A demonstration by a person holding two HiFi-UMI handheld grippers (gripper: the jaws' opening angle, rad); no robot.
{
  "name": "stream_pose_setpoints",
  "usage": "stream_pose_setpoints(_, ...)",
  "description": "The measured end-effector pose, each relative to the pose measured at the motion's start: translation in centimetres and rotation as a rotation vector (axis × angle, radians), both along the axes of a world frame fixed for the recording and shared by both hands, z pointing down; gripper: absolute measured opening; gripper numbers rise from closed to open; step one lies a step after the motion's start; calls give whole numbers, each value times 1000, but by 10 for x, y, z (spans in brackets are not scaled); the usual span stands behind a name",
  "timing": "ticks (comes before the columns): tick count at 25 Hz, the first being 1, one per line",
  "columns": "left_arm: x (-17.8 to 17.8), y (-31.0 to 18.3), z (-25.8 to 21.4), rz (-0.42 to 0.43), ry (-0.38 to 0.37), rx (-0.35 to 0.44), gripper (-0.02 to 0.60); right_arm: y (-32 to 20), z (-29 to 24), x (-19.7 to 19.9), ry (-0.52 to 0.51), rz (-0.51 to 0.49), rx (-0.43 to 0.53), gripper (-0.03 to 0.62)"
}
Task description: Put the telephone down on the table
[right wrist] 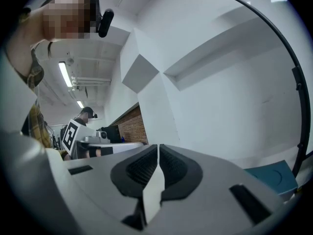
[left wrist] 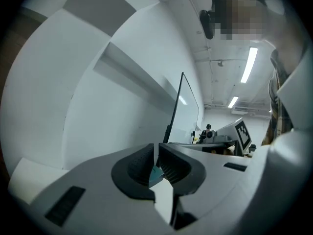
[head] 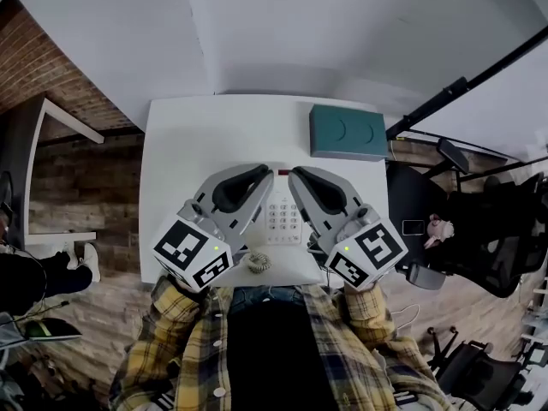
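The white telephone point(head: 282, 217) lies on the white table point(head: 188, 144) near its front edge, keypad up, with its coiled cord point(head: 259, 262) at the near end. Both grippers hover over it, one on each side of the keypad, tips angled toward each other. My left gripper point(head: 262, 172) point(left wrist: 156, 148) is shut with nothing between its pads. The right gripper point(head: 295, 175) point(right wrist: 158, 148) is likewise shut and empty. Neither gripper view shows the telephone; both look level across the room.
A teal box point(head: 347, 131) point(right wrist: 271, 177) sits at the table's far right. A black stand point(head: 445, 97) and office chairs point(head: 479, 229) crowd the right side. Left of the table are a brick wall point(head: 77, 178) and someone's shoes point(head: 86, 264).
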State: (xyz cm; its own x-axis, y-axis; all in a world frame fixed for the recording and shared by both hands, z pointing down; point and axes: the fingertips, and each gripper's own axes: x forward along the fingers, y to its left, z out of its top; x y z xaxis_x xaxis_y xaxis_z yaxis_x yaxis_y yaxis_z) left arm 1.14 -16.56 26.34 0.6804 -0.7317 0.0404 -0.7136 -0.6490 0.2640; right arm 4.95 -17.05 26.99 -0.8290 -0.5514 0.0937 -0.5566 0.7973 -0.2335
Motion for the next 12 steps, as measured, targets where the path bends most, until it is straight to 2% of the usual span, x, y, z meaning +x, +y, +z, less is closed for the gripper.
stream_pose_setpoints(5,10,8,1,48,-7,13,26,5,-1,4,11,6,42,28)
stream_pose_setpoints(12,17,18,8,79,-28,29,20,12,2,4,13,-4,31,25)
